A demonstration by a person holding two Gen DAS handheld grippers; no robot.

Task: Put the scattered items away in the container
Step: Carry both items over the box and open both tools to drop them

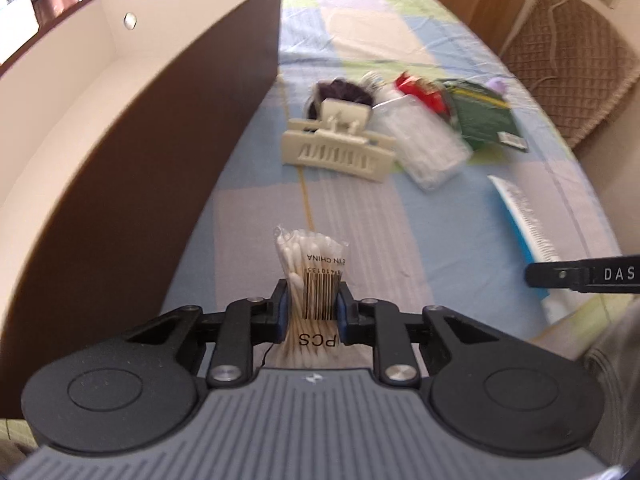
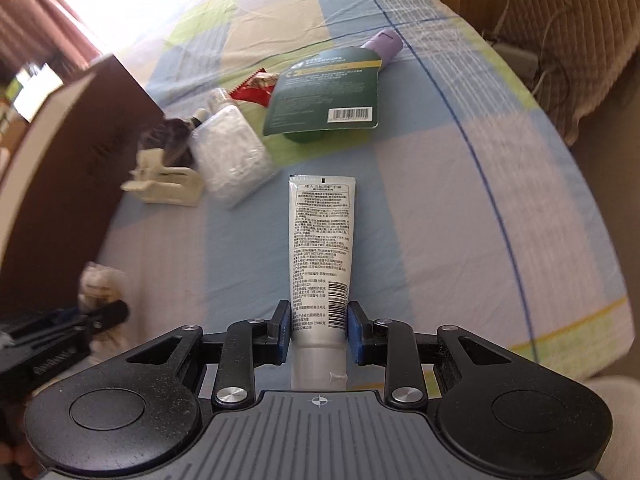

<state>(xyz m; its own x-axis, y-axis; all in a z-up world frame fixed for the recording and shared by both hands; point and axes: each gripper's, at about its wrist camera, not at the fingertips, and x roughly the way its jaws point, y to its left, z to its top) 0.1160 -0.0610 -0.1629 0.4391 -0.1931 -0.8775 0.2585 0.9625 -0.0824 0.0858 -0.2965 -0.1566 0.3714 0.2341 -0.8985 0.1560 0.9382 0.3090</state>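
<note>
- The container [image 1: 132, 120], a large brown box with a pale cream inside, stood open on the patchwork bedsheet [image 1: 360, 220] just to the left of the left gripper [image 1: 311, 307]; its near wall rose beside that gripper, so a carry up and leftward over the rim looked like the deciding move.
- The left gripper's fingers were clamped on a clear bag of cotton swabs [image 1: 310, 268], its long axis pointing forward along the fingers and roughly parallel to the box wall.
- The right gripper [image 2: 319, 328] was clamped near the cap end of a silver squeeze tube [image 2: 321, 248], its long axis also running straight ahead; the box [image 2: 60, 168] lay well to its left, beyond the left gripper, so the left was clearly nearer.
- Still on the bed ahead were a cream hair claw clip [image 1: 340, 144], a clear packet of white contents [image 1: 424, 144], a dark green card package [image 2: 326, 94], a red wrapper [image 2: 256, 86], a lilac bottle [image 2: 384, 44] and a blue comb [image 1: 524, 220].
- The box floor was only partly visible, showing nothing inside; its far end was cut off. Motion blur smeared the pile, and a dark tuft behind the clip could not be identified.
</note>
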